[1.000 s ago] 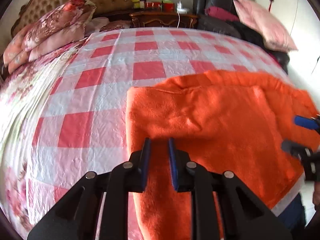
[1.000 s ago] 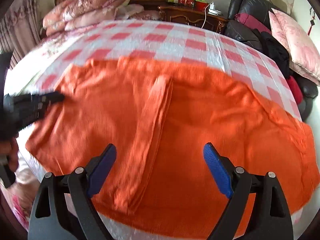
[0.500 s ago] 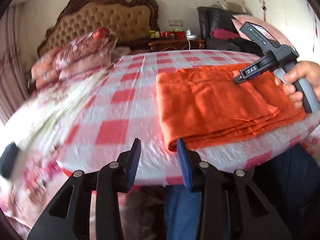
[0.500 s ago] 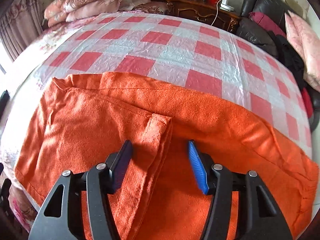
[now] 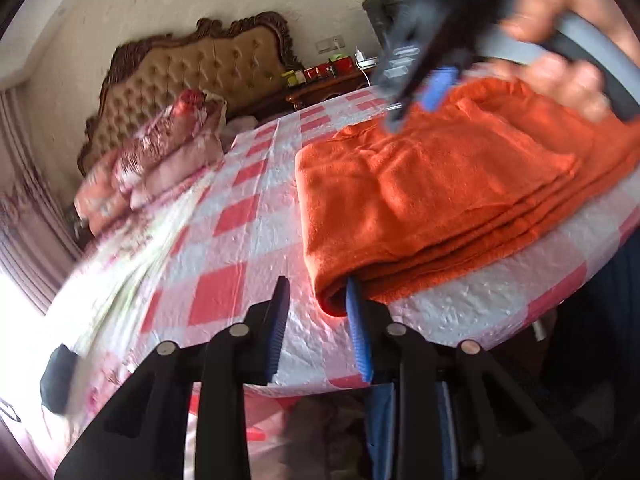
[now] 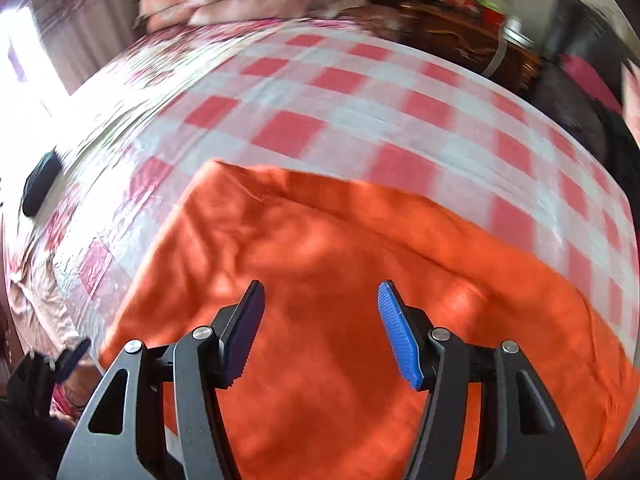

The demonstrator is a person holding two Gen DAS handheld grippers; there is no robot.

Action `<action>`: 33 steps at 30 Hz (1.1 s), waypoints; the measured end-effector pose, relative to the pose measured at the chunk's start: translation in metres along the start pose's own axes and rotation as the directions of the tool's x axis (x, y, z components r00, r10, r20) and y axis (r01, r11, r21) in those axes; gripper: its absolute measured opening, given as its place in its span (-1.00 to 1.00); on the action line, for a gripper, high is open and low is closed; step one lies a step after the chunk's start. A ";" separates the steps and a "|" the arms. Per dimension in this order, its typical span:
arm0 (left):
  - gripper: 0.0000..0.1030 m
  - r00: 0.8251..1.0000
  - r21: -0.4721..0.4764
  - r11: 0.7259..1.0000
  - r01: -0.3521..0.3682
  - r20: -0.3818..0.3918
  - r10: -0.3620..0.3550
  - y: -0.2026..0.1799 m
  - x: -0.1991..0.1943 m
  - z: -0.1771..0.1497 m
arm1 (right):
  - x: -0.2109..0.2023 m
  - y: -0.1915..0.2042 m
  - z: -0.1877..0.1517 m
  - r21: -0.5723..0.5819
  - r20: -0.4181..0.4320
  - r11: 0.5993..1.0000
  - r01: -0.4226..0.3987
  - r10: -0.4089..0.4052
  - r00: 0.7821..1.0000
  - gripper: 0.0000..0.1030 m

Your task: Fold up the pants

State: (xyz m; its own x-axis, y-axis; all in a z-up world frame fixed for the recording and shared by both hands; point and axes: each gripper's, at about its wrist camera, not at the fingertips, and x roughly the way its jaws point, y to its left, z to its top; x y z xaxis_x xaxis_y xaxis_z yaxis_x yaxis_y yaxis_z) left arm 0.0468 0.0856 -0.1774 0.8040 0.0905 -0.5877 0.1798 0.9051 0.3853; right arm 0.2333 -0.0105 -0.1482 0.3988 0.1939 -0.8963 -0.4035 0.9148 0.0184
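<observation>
1. Left wrist view: your left gripper [image 5: 318, 300] sits at the near edge of the bed [image 5: 224, 256], just off the near left corner of the orange pants [image 5: 432, 192]. Its jaws have just been closing a little, yet they stand apart with only checked bedcover [image 5: 248, 216] between them; the right-hand blue pad [image 5: 354, 312] is right against the rolled fold of the cloth, gripping nothing.
2. The pants lie folded in a flat stack of several layers on the near right part of the bed, their long layered edge running along the near side.
3. Right wrist view: your right gripper [image 6: 320, 332] hovers over the middle of the pants [image 6: 340, 256], released, pads wide apart and nothing between them. The picture is blurred, so whether the tips touch the cloth I cannot tell.
4. In the left wrist view that same gripper shows, blurred, above the far side of the stack, in your hand [image 5: 560, 36].
5. Handling, as I judge it: the fabric looks like thick fleece, soft, light and limp. It will sag and the layers will slide apart if you pinch only the top one.
6. Take hold at a corner, biting through all layers at once, one gripper at each end of the same edge, so the fold carries over evenly.
7. A dark object [image 5: 58, 376] lies at the far left, well apart.
</observation>
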 end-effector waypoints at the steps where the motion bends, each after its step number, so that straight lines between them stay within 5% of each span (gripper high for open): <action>1: -0.61 1.000 0.032 0.999 -0.018 0.003 0.018 -0.004 0.001 0.000 | 0.008 0.011 0.010 -0.022 -0.008 1.000 -0.003 0.002 1.000 0.13; 5: -0.83 0.998 0.119 0.991 -0.066 0.028 0.063 -0.018 0.005 -0.001 | 0.033 0.047 0.041 -0.115 -0.041 0.992 -0.045 0.041 0.998 0.08; 13: -0.90 0.997 0.089 0.993 -0.076 0.023 0.074 -0.021 0.010 -0.006 | 0.062 0.067 0.068 -0.168 0.014 0.986 0.007 -0.005 1.000 0.10; 17: -0.91 0.997 0.086 0.993 -0.078 0.027 0.076 -0.020 0.011 -0.008 | 0.064 0.062 0.064 -0.147 0.098 0.988 0.051 -0.037 0.994 0.48; 22: -0.97 0.997 0.092 0.993 -0.077 0.019 0.075 -0.019 0.009 -0.013 | 0.070 0.048 0.063 -0.081 0.125 0.996 0.023 -0.013 0.992 0.64; 26: -1.00 1.000 -0.068 0.998 0.008 0.031 -0.005 0.007 -0.015 -0.003 | 0.067 0.056 0.061 -0.094 0.148 0.993 0.073 -0.058 0.987 0.64; 30: -1.00 0.987 -0.251 0.957 0.147 0.101 -0.125 0.034 -0.007 0.031 | 0.067 0.055 0.059 -0.079 0.153 0.994 0.073 -0.060 0.986 0.64; 33: -1.00 0.974 -0.291 0.930 0.223 0.095 -0.204 0.029 0.015 0.047 | 0.068 0.055 0.059 -0.080 0.149 0.994 0.069 -0.057 0.987 0.64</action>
State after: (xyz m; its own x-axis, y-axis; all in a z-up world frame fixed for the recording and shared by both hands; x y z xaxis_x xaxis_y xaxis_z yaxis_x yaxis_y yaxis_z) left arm 0.0906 0.0942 -0.1417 0.8005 -0.1356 -0.5837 0.1812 0.9832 0.0201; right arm 0.2870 0.0735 -0.1816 0.5393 0.1925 -0.8198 -0.4394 0.8948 -0.0789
